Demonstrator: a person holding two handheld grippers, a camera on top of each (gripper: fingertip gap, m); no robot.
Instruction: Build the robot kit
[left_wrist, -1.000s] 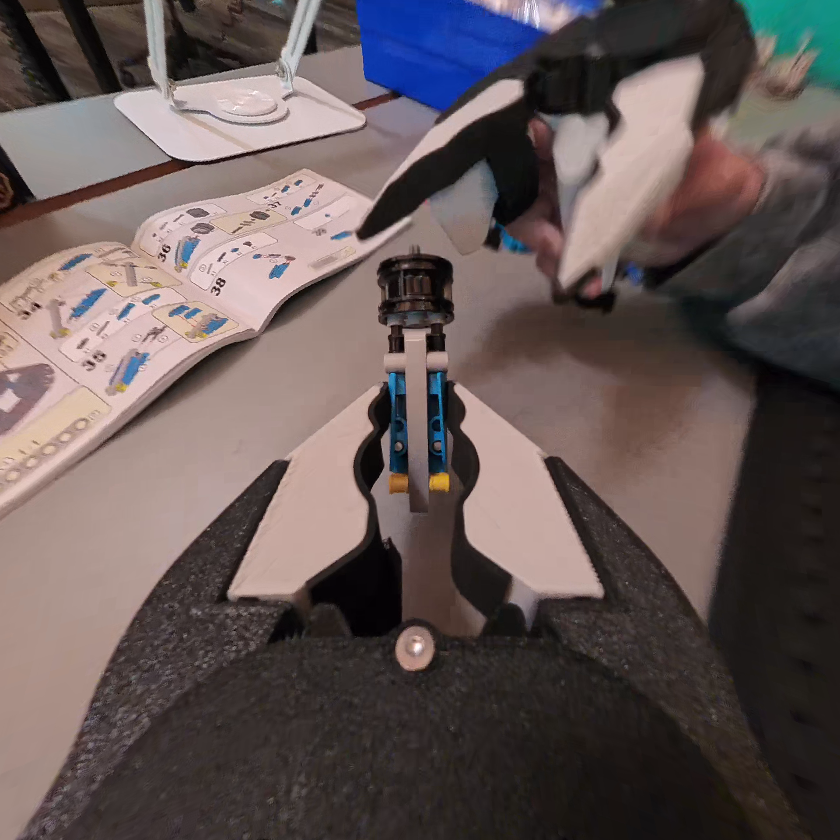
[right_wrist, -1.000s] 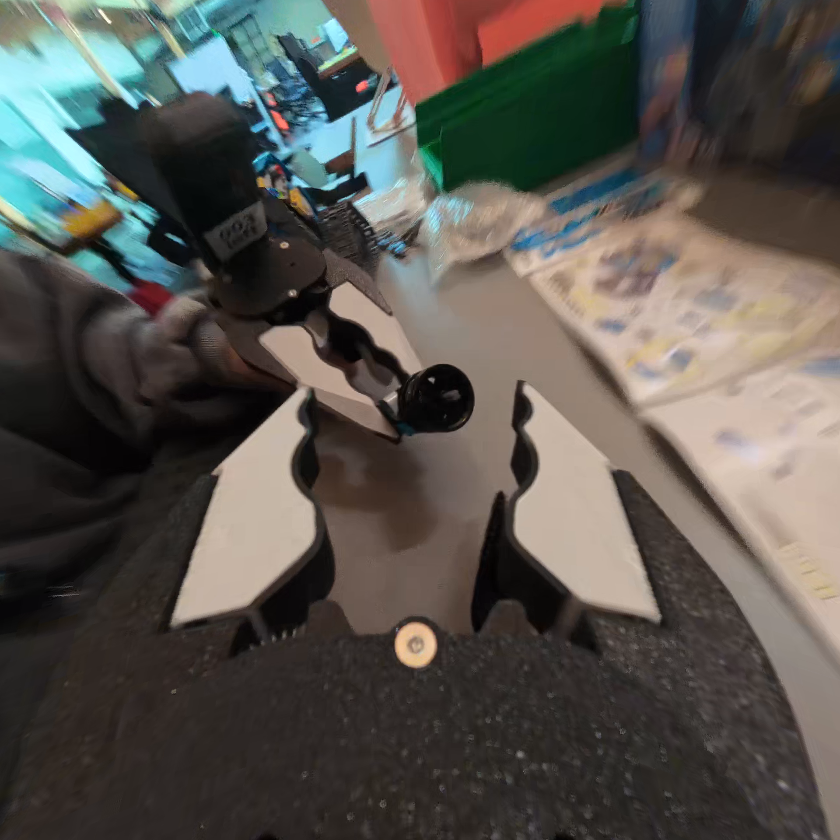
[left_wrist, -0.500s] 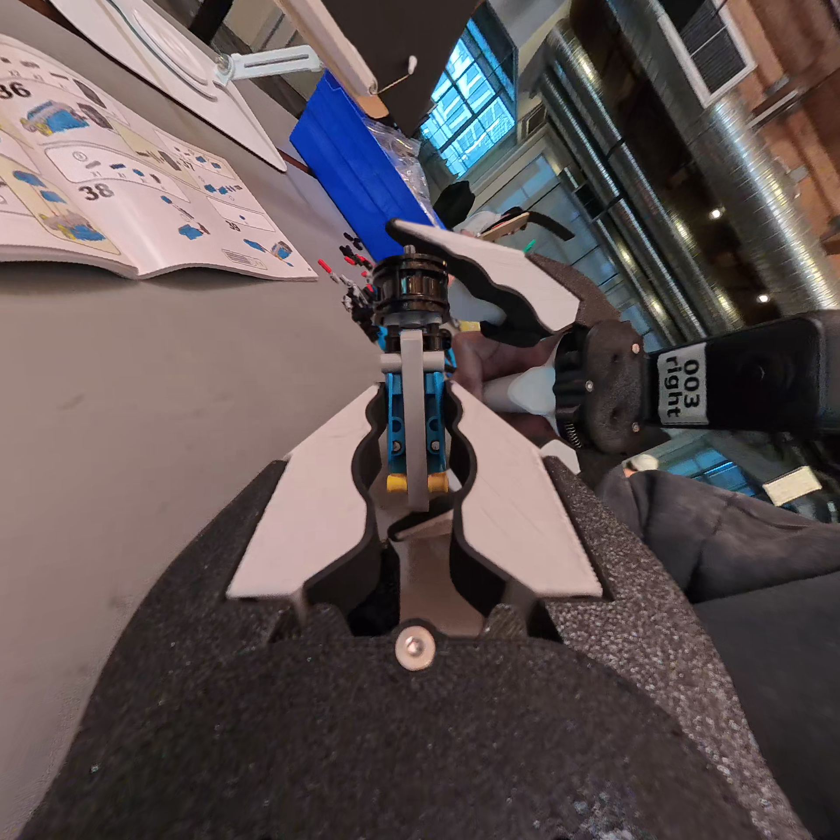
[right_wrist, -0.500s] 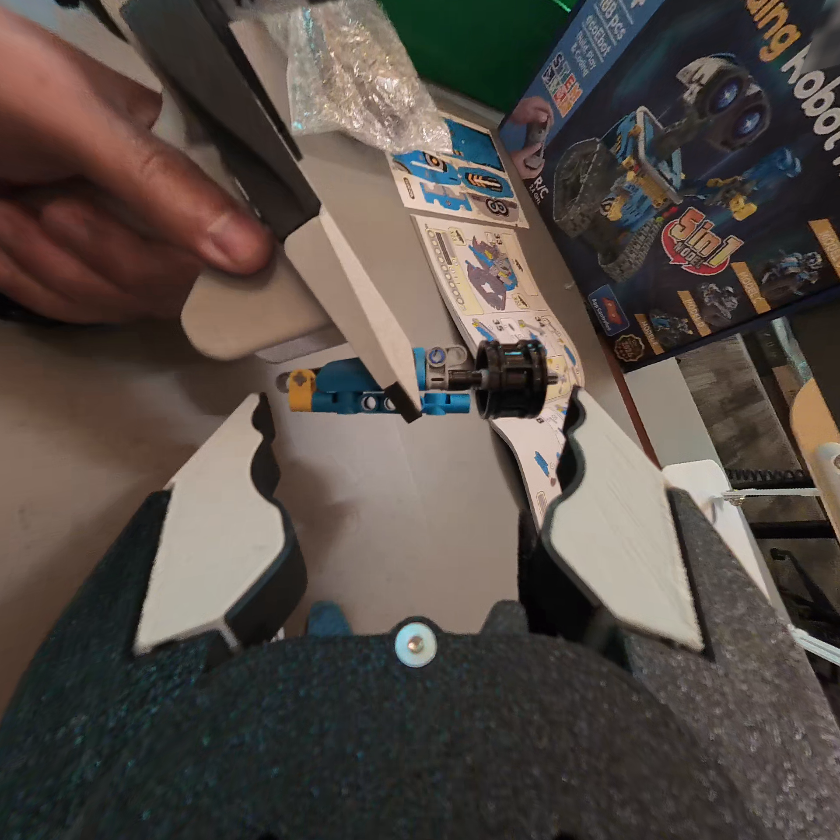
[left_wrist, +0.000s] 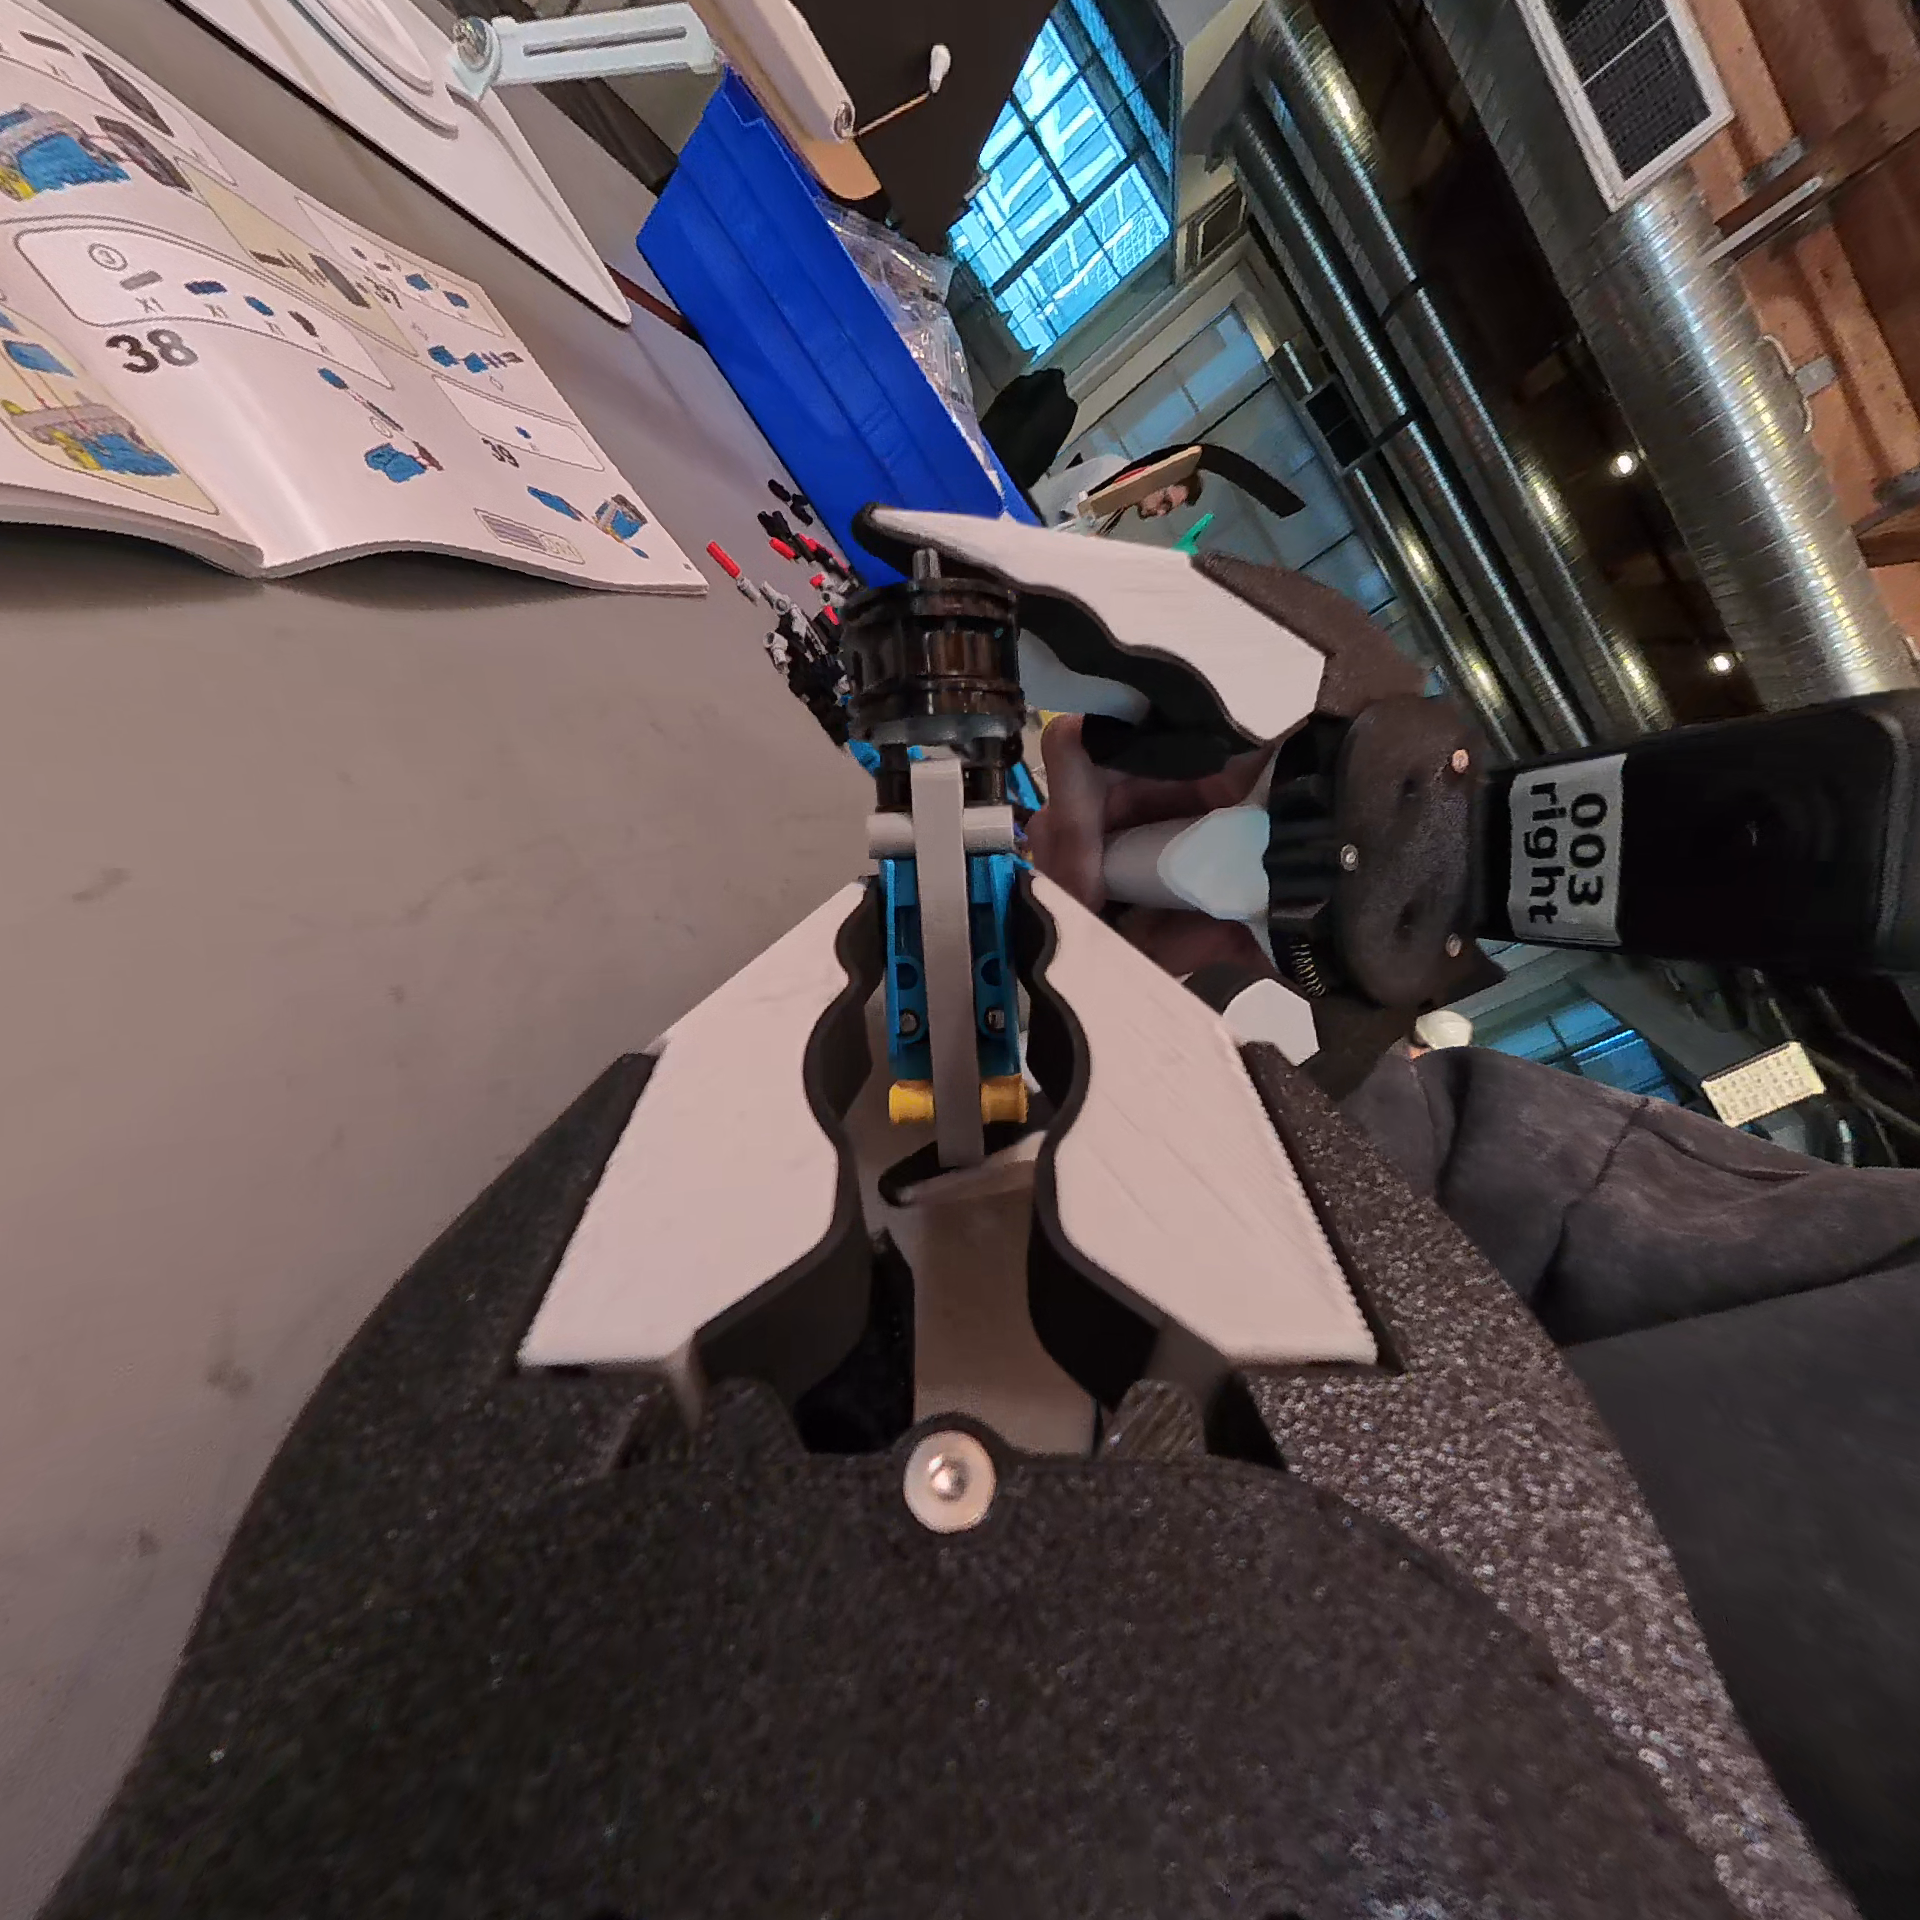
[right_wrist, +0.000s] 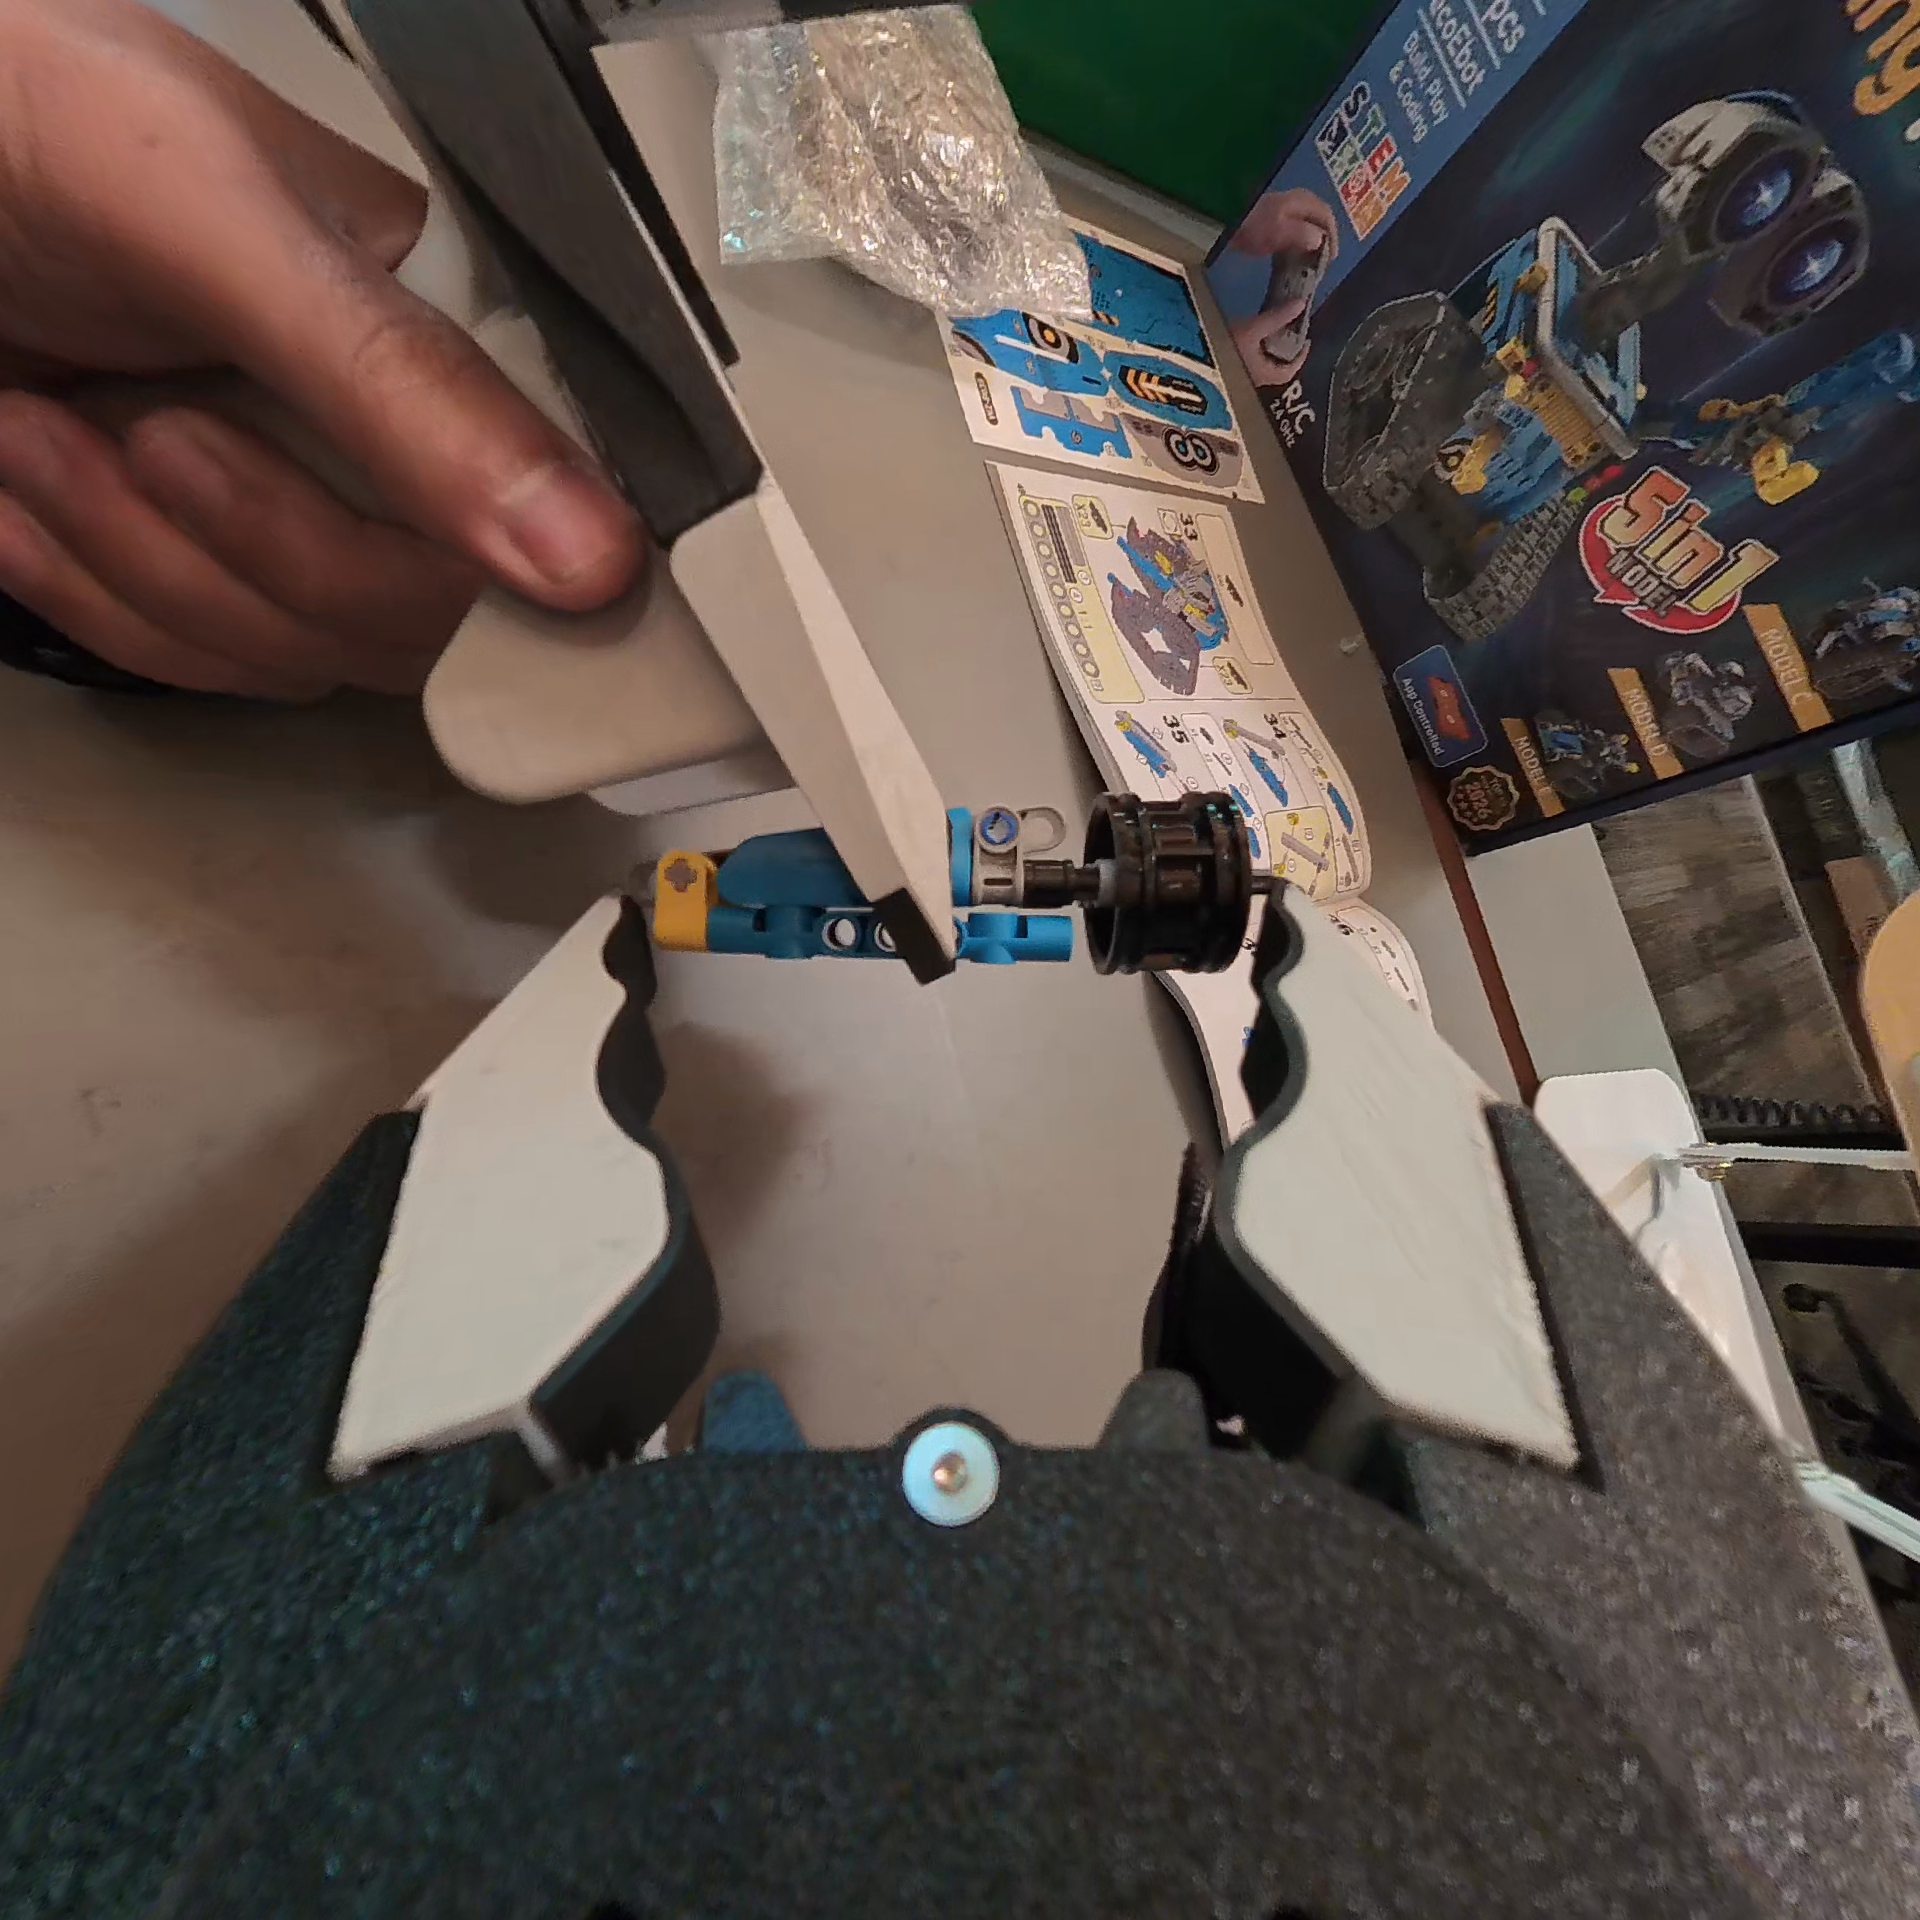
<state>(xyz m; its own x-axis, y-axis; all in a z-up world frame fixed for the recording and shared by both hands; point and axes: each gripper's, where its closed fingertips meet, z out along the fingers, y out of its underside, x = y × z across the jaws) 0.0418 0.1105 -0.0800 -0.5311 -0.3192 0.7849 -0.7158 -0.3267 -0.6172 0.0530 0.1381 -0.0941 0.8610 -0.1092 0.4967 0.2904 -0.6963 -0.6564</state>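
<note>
My left gripper (left_wrist: 945, 914) is shut on a small brick assembly (left_wrist: 945, 977): blue beams with yellow pins, a grey connector and a black wheel hub (left_wrist: 930, 665) on an axle at its far end. In the right wrist view the same assembly (right_wrist: 862, 914) lies crosswise between my fingertips, held by the left gripper's finger (right_wrist: 831, 686) and a hand (right_wrist: 260, 416). My right gripper (right_wrist: 951, 914) is open. Its right fingertip (right_wrist: 1283, 925) is at the axle end beside the hub (right_wrist: 1164, 883); its left fingertip sits near the yellow pin end.
An open instruction booklet (left_wrist: 260, 384) lies on the grey table (left_wrist: 364, 883). Loose small parts (left_wrist: 800, 623) sit before a blue bin (left_wrist: 810, 343). The kit box (right_wrist: 1621, 416), a sticker sheet (right_wrist: 1101, 395) and a plastic bag (right_wrist: 883, 156) are in the right wrist view. Less than 4 cm separates the two grippers' tips.
Both grippers have rolled and swung together. The open right gripper has come in around the assembly, its fingertip now at the hub's axle end. The left gripper keeps its hold.
</note>
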